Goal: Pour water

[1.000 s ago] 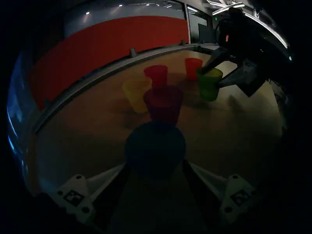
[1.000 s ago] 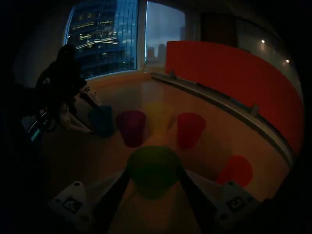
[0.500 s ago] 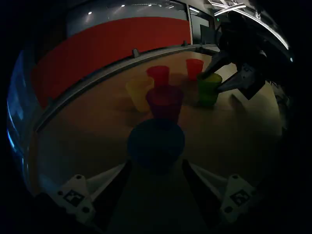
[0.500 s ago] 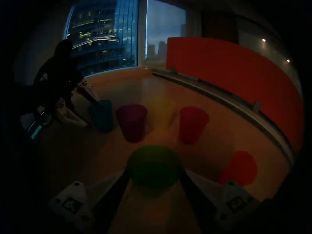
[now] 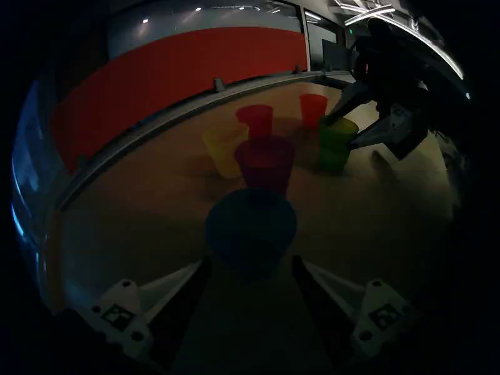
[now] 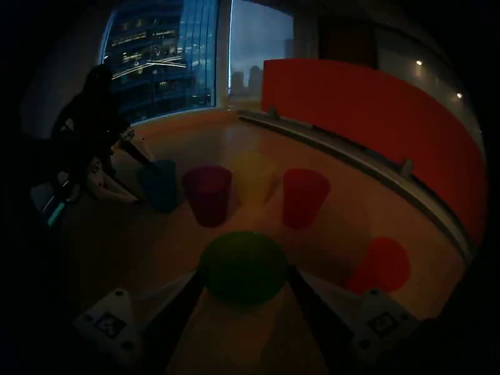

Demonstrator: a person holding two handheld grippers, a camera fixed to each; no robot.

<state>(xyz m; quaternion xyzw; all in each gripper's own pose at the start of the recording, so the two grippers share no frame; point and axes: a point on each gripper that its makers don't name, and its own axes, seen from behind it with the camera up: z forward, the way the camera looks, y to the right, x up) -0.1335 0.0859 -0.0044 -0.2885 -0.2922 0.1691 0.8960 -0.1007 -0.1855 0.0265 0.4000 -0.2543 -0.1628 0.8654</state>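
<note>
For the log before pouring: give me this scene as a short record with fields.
Surface: wooden table
Left gripper: fingers closed on the blue plastic cup
Right gripper: fingers closed on the green plastic cup
Free cups: dark red plastic cup, yellow plastic cup, red plastic cup, orange-red plastic cup, all upright
Water: cannot tell, too dark

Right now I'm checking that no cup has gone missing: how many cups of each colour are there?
blue cup: 1
green cup: 1
yellow cup: 1
magenta cup: 1
red cups: 2
Total: 6
</note>
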